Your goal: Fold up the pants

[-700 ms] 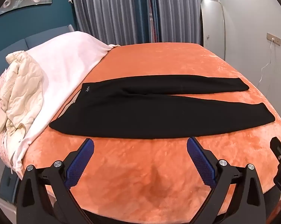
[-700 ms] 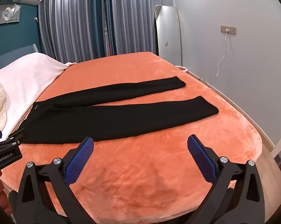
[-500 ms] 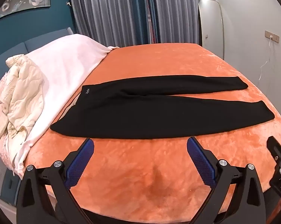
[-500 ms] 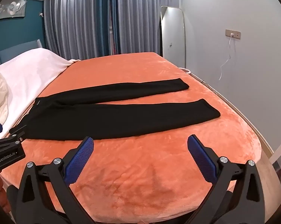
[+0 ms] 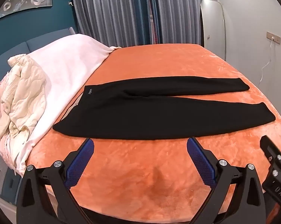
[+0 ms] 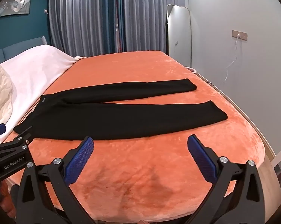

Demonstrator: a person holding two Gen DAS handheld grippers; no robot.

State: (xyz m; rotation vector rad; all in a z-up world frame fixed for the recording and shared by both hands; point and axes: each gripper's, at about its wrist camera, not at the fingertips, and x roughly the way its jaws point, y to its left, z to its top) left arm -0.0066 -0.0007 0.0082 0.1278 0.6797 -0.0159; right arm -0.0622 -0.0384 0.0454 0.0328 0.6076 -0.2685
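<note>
Black pants (image 5: 140,112) lie flat across the orange bed cover (image 5: 159,59), waistband to the left and both legs stretched to the right, slightly parted. My left gripper (image 5: 139,145) hovers open over the near part of the bed, just short of the pants' front edge, nothing between its blue pads. In the right wrist view the same pants (image 6: 121,115) lie ahead, and my right gripper (image 6: 140,144) is open just before the near leg. Each gripper shows at the edge of the other's view.
A white blanket (image 5: 65,71) and a cream quilt (image 5: 22,97) cover the bed's left end. Grey curtains (image 5: 121,15) hang behind, a tall mirror (image 6: 179,37) leans on the right wall, and a cable (image 6: 232,63) hangs from a wall socket. The bed's right edge (image 6: 260,134) drops off.
Both views have tilted slightly down and drawn back, so the pants sit a little lower and nearer the fingertips. The pants themselves have not moved; both grippers stayed open.
</note>
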